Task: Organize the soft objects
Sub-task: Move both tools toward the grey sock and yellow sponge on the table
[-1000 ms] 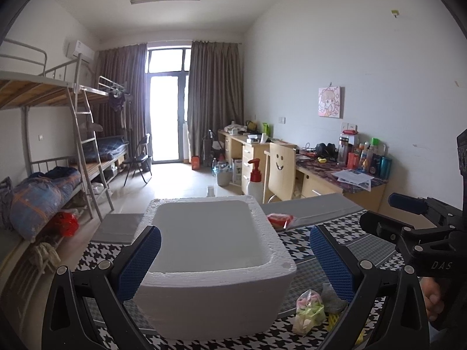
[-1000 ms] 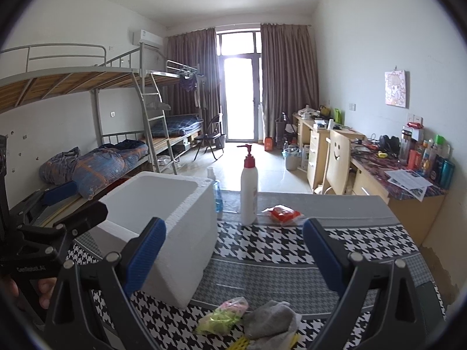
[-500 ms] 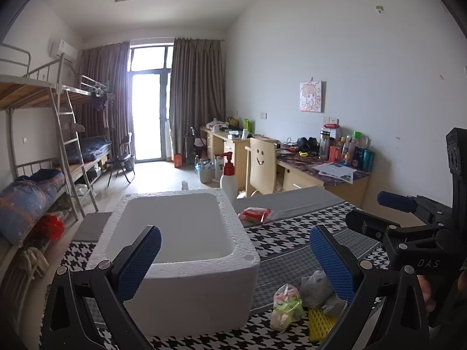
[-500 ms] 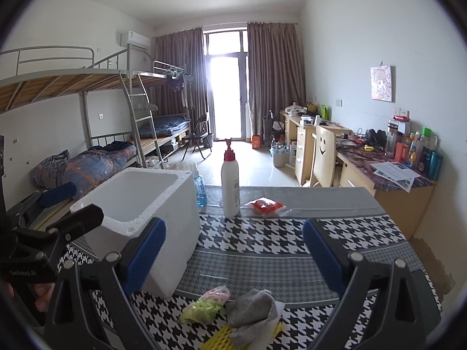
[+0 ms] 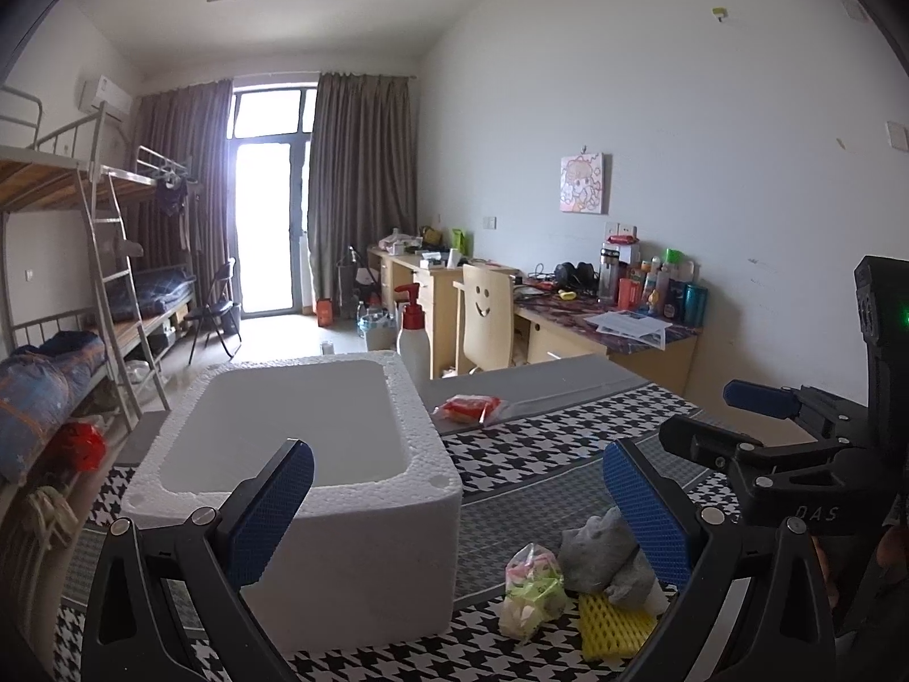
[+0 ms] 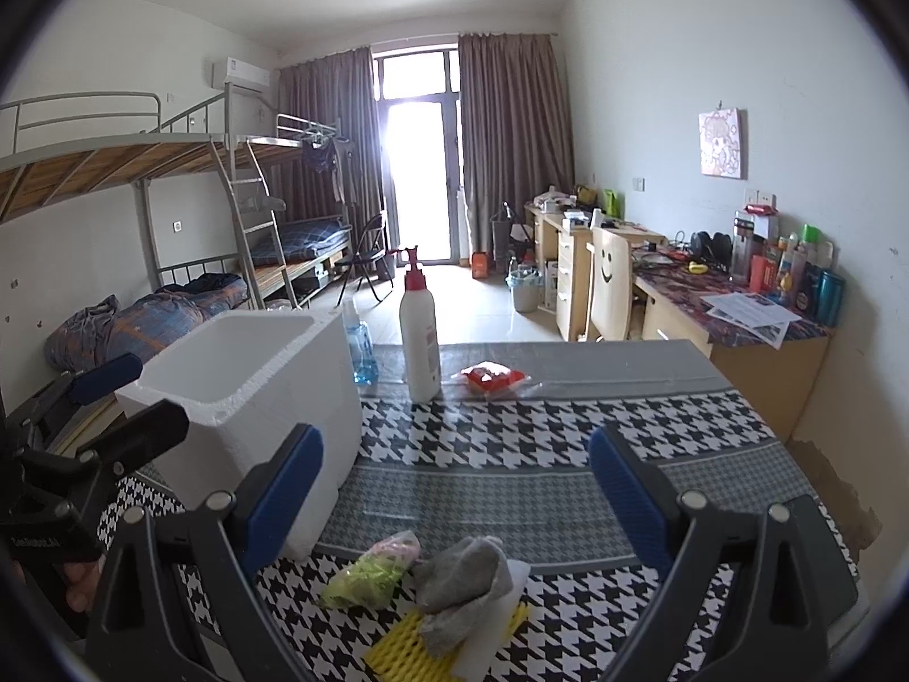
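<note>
The grey sock point(image 6: 463, 579) lies on the yellow foam net point(image 6: 397, 645) beside the foam box point(image 5: 295, 489), both the left gripper point(image 5: 454, 511) and right gripper point(image 6: 454, 491) wide open and empty, so picking hasn't begun and next comes a descent onto it.

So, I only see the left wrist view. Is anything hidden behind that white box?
Observer: Yes, a small bottle of blue liquid stands against the far corner of the box.
Operator: And where does the pump bottle stand?
Observer: The pump bottle is upright on the grey strip of the cloth, just left of the red packet.
Operator: Is the grey sock lying on anything?
Observer: The sock lies on a white sheet as well as on the yellow mesh.
</note>
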A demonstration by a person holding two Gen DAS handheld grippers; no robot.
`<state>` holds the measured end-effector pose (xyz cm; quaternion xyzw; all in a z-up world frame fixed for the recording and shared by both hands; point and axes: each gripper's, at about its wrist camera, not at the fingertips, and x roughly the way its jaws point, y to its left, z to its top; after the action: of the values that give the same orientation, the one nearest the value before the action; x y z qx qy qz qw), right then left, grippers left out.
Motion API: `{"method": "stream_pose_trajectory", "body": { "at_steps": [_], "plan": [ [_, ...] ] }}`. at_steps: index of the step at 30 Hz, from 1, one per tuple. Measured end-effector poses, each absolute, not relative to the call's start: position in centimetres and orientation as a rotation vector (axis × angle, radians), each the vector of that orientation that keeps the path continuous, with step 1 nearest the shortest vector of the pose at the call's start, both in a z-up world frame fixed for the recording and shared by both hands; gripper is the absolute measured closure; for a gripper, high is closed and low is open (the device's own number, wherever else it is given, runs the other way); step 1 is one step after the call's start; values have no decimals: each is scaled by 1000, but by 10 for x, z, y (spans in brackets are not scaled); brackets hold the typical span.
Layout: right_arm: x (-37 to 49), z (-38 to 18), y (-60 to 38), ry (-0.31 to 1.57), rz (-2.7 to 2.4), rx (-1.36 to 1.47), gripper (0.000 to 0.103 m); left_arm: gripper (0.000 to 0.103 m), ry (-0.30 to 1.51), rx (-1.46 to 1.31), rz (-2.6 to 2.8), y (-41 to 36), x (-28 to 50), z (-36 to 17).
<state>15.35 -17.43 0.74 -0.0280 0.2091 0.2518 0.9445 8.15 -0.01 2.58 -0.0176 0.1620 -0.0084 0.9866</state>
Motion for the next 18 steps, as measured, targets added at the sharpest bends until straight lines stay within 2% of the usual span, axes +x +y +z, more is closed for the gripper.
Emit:
{"method": "stream_pose_trajectory", "body": {
  "at_steps": [18],
  "plan": [
    [154,-8,-184,454,492,-61,6,1,379,-39,-27,-12,88,7]
  ]
}}
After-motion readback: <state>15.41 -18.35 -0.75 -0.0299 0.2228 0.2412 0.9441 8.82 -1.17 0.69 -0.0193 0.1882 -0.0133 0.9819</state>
